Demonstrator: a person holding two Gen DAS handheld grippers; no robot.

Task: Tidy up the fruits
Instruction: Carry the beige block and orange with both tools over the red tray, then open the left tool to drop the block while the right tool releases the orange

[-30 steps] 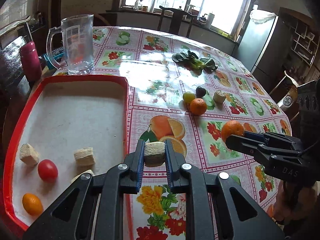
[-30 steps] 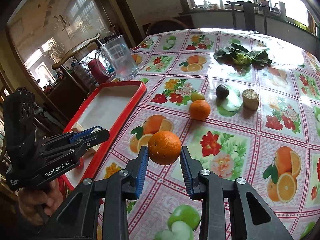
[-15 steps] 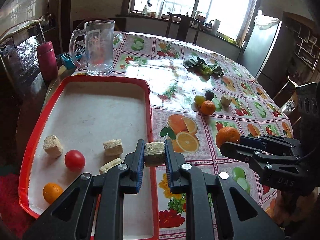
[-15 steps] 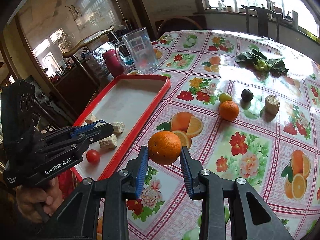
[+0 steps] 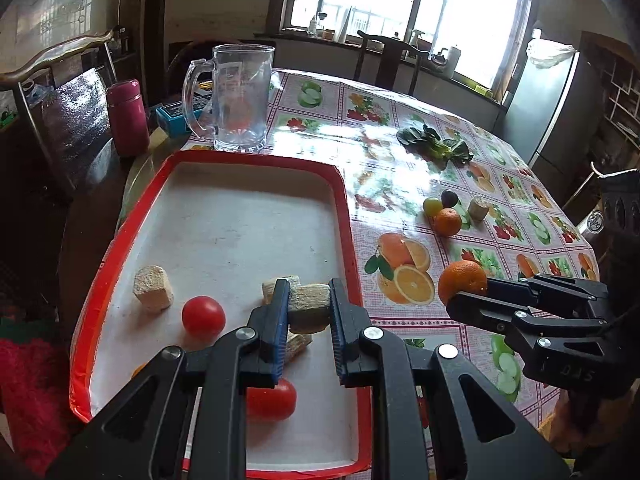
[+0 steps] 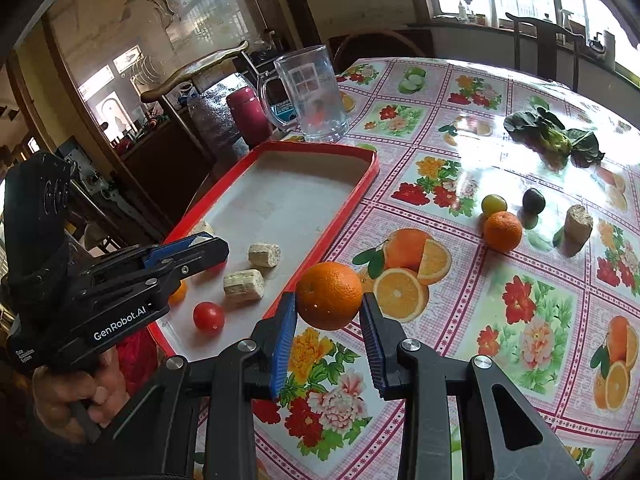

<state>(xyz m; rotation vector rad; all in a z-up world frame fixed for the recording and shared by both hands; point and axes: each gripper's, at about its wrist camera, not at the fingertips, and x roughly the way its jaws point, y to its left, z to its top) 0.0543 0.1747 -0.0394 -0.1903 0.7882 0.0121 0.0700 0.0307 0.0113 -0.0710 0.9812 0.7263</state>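
My left gripper (image 5: 309,308) is shut on a beige stalk chunk (image 5: 309,307), held above the near right part of the red-rimmed tray (image 5: 347,216). The tray holds more beige chunks (image 5: 153,289), two red tomatoes (image 5: 203,317) and a small orange (image 6: 179,293). My right gripper (image 6: 329,312) is shut on a large orange (image 6: 329,295), held above the tablecloth just right of the tray's rim (image 6: 362,190). On the table lie a smaller orange (image 6: 502,230), a green fruit (image 6: 493,203), a dark fruit (image 6: 533,201) and a beige chunk (image 6: 577,225).
A glass mug (image 5: 240,98) stands behind the tray, with a maroon flask (image 5: 127,117) and a blue box (image 5: 176,115) to its left. Leafy greens (image 5: 436,145) lie further back on the table. A chair stands at the left, and a fridge (image 5: 560,104) at the right.
My left gripper has carried the beige chunk leftward, from over the tablecloth to over the tray. My right gripper has followed to the left with the orange, nearing the tray's rim.
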